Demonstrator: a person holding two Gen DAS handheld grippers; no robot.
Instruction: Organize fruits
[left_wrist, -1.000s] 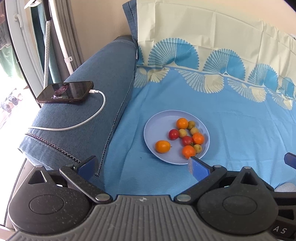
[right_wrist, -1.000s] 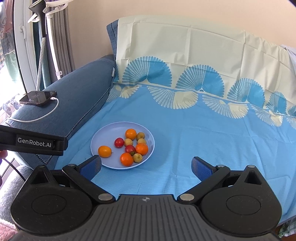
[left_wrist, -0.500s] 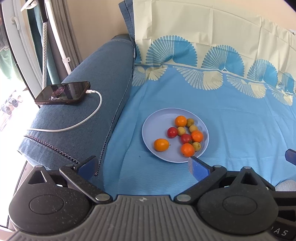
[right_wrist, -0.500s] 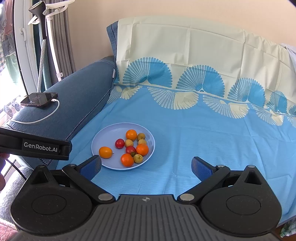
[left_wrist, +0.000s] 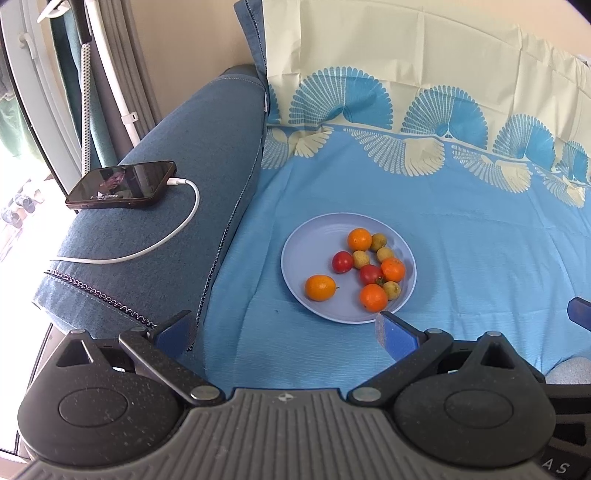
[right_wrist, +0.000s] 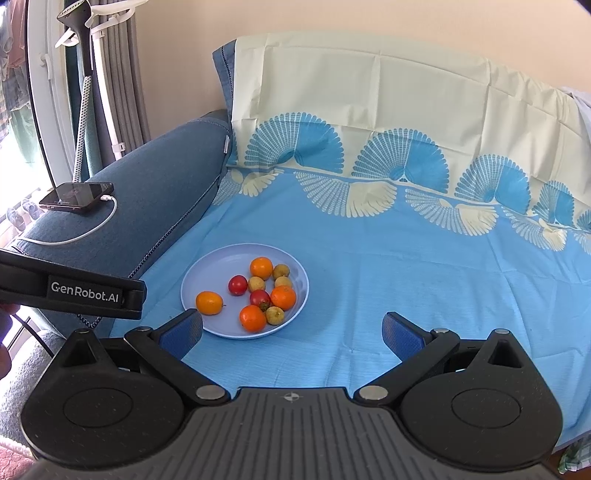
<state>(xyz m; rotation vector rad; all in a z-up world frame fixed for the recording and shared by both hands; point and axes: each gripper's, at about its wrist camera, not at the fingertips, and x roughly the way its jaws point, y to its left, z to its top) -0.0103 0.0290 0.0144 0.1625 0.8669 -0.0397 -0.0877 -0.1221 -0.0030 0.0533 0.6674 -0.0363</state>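
Observation:
A pale blue plate (left_wrist: 303, 254) (right_wrist: 207, 273) lies on a blue patterned sheet and holds several small fruits. Among them are oranges (left_wrist: 320, 287) (right_wrist: 209, 302), two red tomatoes (left_wrist: 342, 261) (right_wrist: 237, 285) and several yellow-green round fruits (left_wrist: 385, 254) (right_wrist: 256, 284). My left gripper (left_wrist: 284, 332) hovers open just in front of the plate, its right finger near the plate's front rim. Nothing sits between the fingers of my right gripper (right_wrist: 291, 328), which stands open in front of the plate and to its right. The left gripper's body (right_wrist: 74, 291) shows at the left of the right wrist view.
A blue sofa armrest (left_wrist: 155, 229) (right_wrist: 147, 192) rises left of the plate, with a phone (left_wrist: 122, 184) (right_wrist: 77, 196) and white charging cable (left_wrist: 155, 247) on top. The sheet-covered backrest (right_wrist: 369, 110) stands behind. A white stand (left_wrist: 110, 74) and curtains are at far left.
Both cameras have eased back slightly, so the plate sits a little farther up and away in view. The fruits and the grippers' openings are unchanged.

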